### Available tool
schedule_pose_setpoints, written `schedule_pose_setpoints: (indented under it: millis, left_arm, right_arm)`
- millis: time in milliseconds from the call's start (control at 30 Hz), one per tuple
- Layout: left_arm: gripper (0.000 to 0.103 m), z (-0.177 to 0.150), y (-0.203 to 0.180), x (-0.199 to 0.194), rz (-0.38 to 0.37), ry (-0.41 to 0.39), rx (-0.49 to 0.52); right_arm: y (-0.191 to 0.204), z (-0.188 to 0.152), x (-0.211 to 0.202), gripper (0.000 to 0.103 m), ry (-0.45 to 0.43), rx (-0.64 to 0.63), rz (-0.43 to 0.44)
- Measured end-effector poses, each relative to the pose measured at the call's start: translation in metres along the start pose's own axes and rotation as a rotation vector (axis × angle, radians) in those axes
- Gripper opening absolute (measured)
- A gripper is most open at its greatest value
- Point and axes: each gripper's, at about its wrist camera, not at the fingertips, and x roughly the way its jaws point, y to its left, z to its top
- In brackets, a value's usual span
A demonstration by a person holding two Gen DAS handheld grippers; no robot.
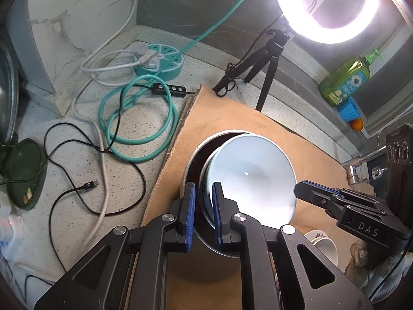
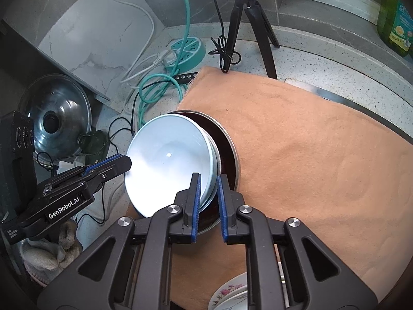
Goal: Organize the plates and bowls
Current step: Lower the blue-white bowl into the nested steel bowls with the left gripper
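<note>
While both grippers sit at opposite rims of the pale blue bowl stack (image 1: 247,175), it rests tilted inside a dark metal-rimmed dish (image 2: 227,152) on the orange cloth (image 2: 309,142). Left gripper (image 1: 204,191): jaws nearly closed, blue pads pinching the stack's rim w/ the rim between them. Right gripper (image 2: 208,183): jaws narrow too, clamped on the opposite rim edge. Floral dishes (image 2: 229,294) at the near edge, partly hidden. Teal power hub (image 1: 165,62) and cables lie on the speckled counter (image 1: 77,129) beside the cloth; tripod (image 2: 247,20) stands behind.
</note>
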Motion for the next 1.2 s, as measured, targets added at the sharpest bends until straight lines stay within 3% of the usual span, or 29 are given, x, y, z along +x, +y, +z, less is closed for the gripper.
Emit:
schedule_pose_setpoints:
  millis: [67,200,400,833,1200]
  left_arm:
    - [0.012,-0.001,0.005,-0.003,-0.002,-0.009,-0.014]
    - [0.012,-0.002,0.017,-0.003,-0.009,-0.008,-0.048]
    - [0.012,-0.005,0.024,0.002,-0.009,0.008,-0.063]
    - [0.012,-0.009,0.026,0.019,-0.047,0.060,-0.096]
    - [0.007,-0.008,0.020,0.029,-0.040,0.067,-0.068]
  right_arm:
    - [-0.004,-0.001,-0.007,0.014,-0.017,0.013,0.006]
    - [-0.021,-0.005,-0.018,0.029,-0.057,0.077,0.002]
    - [-0.041,-0.008,-0.017,0.029,-0.046,0.129,0.016]
    - [-0.036,-0.012,0.004,0.028,-0.008,0.135,0.022]
    - [-0.036,-0.013,0.023,0.010,0.023,0.159,0.058]
